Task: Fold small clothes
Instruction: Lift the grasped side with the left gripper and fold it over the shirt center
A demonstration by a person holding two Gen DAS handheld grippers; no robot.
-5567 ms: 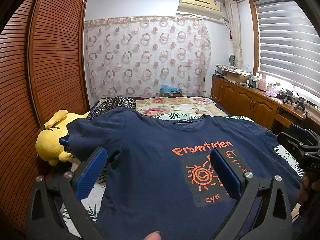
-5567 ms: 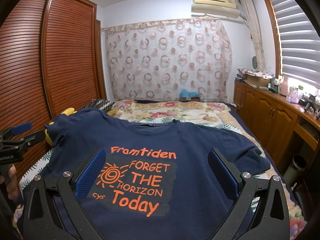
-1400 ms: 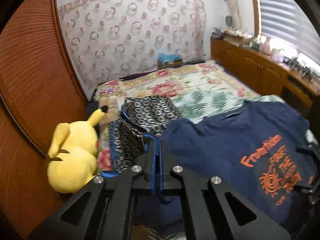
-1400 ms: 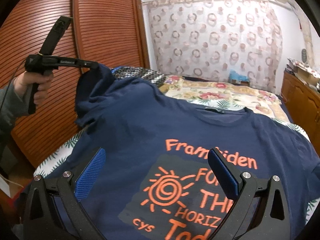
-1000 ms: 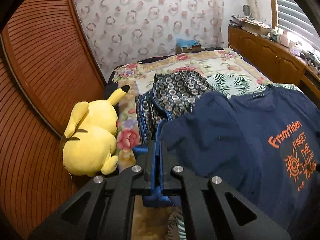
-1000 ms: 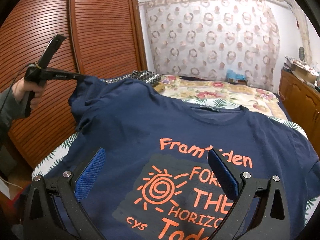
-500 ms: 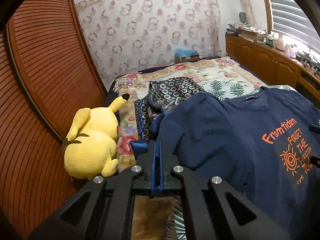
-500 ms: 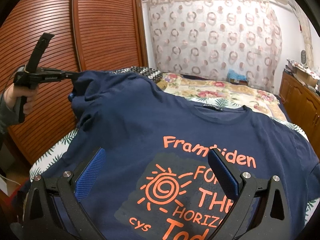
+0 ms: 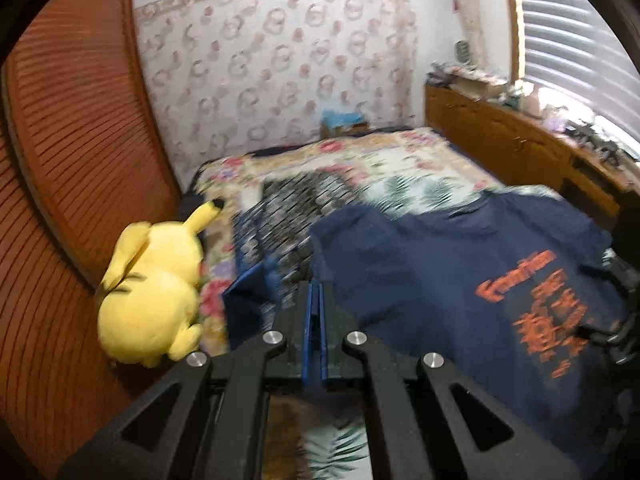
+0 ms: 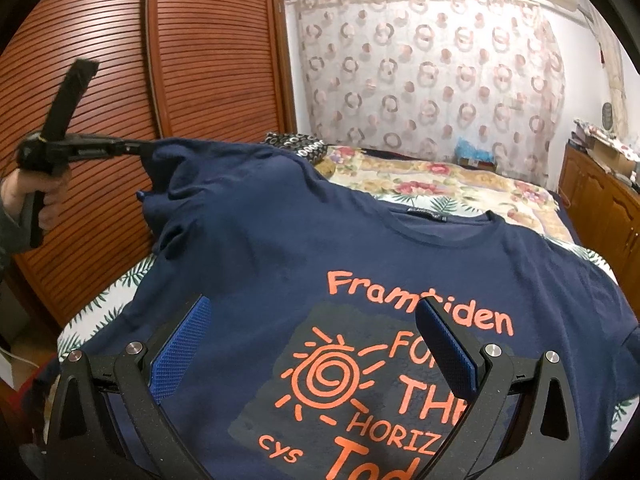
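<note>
- Left gripper (image 9: 316, 300): pressed together, pinching the sleeve of the navy cotton T-shirt with orange print (image 10: 280, 256), lifted off the floral-quilted bed's (image 10: 440, 184) left edge.
- Right gripper (image 10: 316, 344): spread wide, hovering over the shirt's print, holding nothing.

My grippers: matte black frames, silver screws, blue textured pads (image 10: 182, 346). My left hand (image 10: 24, 196): bare skin, grey sleeve cuff.

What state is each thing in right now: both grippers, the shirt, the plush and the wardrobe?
Left gripper: shut on the T-shirt's sleeve, held up off the bed.
Right gripper: open, holding nothing, above the shirt's print.
Navy T-shirt: print side up on the bed, unfolded, one sleeve lifted.
Yellow Pikachu plush: lying on the bed's edge beside the wardrobe.
Louvred wardrobe doors: closed.
</note>
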